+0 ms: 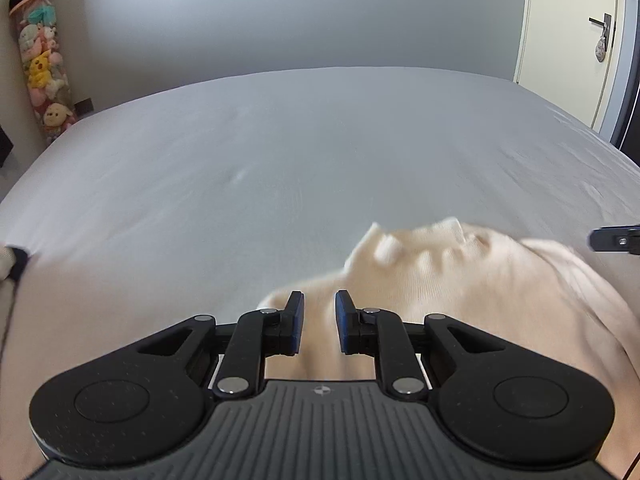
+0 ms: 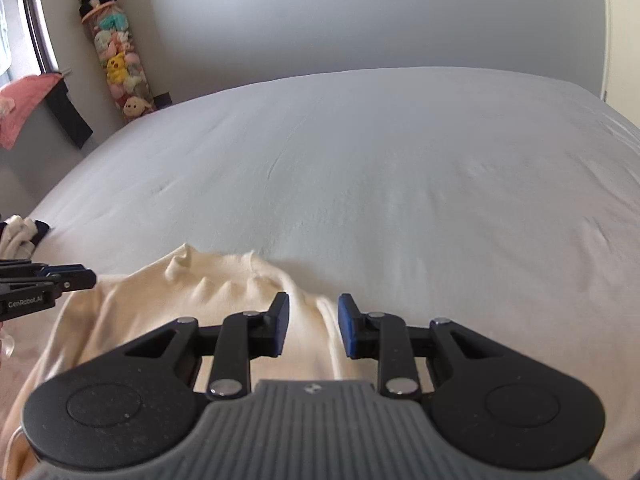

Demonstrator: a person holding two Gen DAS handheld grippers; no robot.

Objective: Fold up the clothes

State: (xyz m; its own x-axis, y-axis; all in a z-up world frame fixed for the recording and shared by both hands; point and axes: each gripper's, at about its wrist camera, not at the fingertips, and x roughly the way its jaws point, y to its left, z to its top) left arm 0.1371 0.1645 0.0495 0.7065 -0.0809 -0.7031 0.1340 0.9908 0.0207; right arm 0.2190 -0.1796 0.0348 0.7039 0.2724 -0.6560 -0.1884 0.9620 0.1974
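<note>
Lying rumpled on the near part of the white-sheeted bed (image 1: 280,152), the cream sweater (image 1: 460,280) has its bunched upper edge toward the far wall. Left gripper (image 1: 319,322) hangs above the garment's left portion, jaws slightly apart, nothing between the pads. Right gripper (image 2: 313,326) hangs over the garment's right edge, jaws likewise parted and gripping nothing; a tube of plush toys (image 2: 118,64) stands in the far corner.
</note>
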